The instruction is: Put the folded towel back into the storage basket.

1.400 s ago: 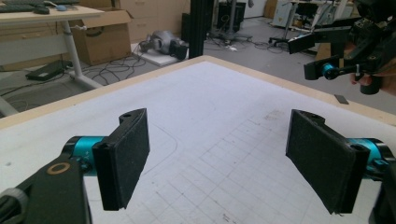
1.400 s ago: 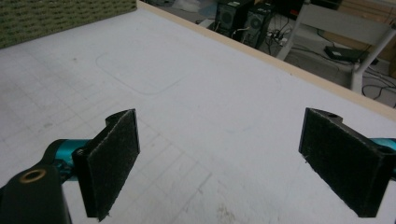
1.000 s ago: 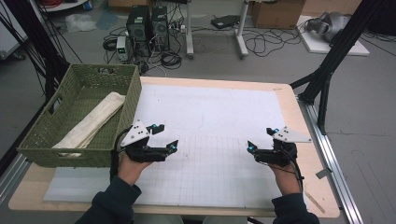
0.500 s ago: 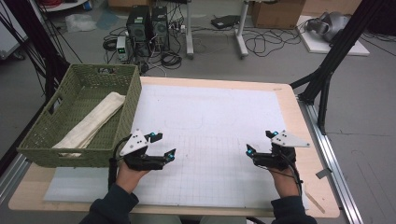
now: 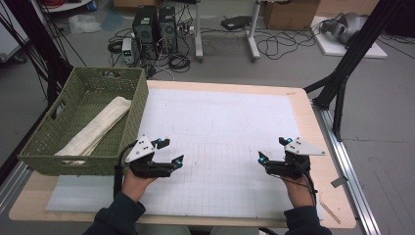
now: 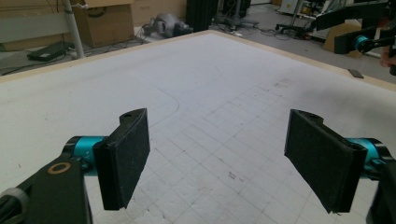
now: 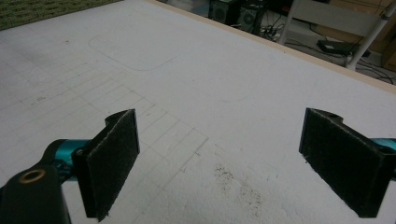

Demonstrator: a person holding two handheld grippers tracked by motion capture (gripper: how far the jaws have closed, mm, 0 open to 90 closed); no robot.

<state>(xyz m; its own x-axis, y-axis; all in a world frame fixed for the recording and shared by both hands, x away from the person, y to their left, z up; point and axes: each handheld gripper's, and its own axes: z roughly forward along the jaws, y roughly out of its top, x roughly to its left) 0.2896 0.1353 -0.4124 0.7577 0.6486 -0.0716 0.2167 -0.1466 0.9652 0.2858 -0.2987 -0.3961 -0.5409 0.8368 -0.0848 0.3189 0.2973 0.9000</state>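
From the high view, both hands rest low over the near edge of the table (image 5: 323, 147), the left gripper (image 5: 169, 152) a little right of the green basket (image 5: 132, 122) and the right gripper (image 5: 274, 151) well apart from it toward the right side, each pointing inward over the white gridded mat (image 5: 220, 132). A folded cloth (image 5: 100, 125) lies lengthwise inside the basket, untouched; it is the nearest thing to the left gripper. This looks like a ready stance with nothing yet taken up, and the next move would likely call for the left hand to turn toward the basket and reach in over its wall for the cloth. In the left gripper view, its fingers (image 6: 126, 158) stand wide apart with bare mat between them, holding nothing, and the other gripper shows far off at the top right. In the right gripper view, the fingers (image 7: 112, 161) are likewise spread wide and empty above the mat, a smudge on it just ahead.
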